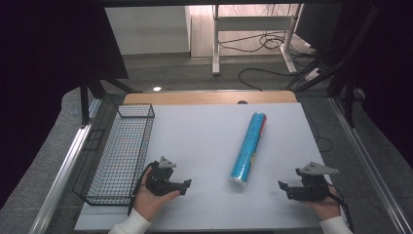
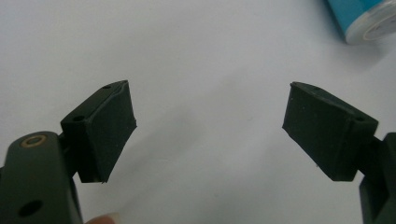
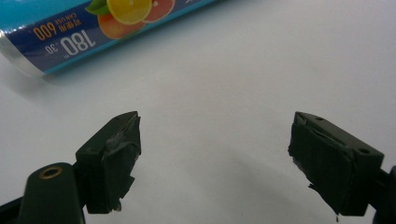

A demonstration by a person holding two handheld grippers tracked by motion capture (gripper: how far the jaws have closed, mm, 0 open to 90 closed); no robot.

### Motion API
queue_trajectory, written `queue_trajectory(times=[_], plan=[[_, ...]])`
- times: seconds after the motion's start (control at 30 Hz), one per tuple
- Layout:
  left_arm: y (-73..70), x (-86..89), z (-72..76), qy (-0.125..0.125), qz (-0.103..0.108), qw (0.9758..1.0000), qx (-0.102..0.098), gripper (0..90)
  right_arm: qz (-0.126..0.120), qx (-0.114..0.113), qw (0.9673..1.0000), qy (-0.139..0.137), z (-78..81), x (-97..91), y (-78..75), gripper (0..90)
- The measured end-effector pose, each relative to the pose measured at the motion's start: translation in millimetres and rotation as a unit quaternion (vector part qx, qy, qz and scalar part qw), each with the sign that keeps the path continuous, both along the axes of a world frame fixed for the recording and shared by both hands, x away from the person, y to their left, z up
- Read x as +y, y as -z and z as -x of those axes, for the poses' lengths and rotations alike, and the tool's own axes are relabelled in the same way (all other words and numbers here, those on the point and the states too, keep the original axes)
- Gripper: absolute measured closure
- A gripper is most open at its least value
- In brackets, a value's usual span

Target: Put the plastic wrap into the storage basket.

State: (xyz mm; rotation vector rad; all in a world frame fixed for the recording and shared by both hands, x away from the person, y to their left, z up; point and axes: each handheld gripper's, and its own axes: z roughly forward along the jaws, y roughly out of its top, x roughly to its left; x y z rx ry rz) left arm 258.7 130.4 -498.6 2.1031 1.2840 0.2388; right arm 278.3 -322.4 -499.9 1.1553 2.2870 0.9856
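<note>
Starting with both jaws spread wide and empty, bring your right gripper (image 1: 283, 185) left onto the blue tube (image 1: 249, 146) lying mid-table; keep your left gripper (image 1: 186, 185) clear of the wire basket (image 1: 118, 155).

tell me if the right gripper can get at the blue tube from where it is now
Probably yes. The right gripper is open and points toward the blue tube, which lies flat on the white table, with only bare surface between them.
</note>
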Motion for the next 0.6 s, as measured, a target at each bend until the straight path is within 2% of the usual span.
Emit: queue_trajectory(times=[0.17, 0.43, 0.6], plan=[[-0.1, 0.3, 2.2, 0.0, -0.003, 1.0, 0.001, 16.5, 0.008, 0.0, 1.0, -0.002, -2.9, 0.9, 3.7, 17.0], [-0.4, 4.1, 5.9, -0.005, 0.0, 1.0, -0.001, 16.2, 0.004, -0.007, 1.0, 0.006, -1.3, -0.4, 0.7, 16.9], [-4.4, -1.2, 8.7, 0.002, 0.005, 1.0, -0.006, 15.9, 0.001, -0.011, 0.9999, 0.013, 2.1, -2.7, -2.5, 16.9]])
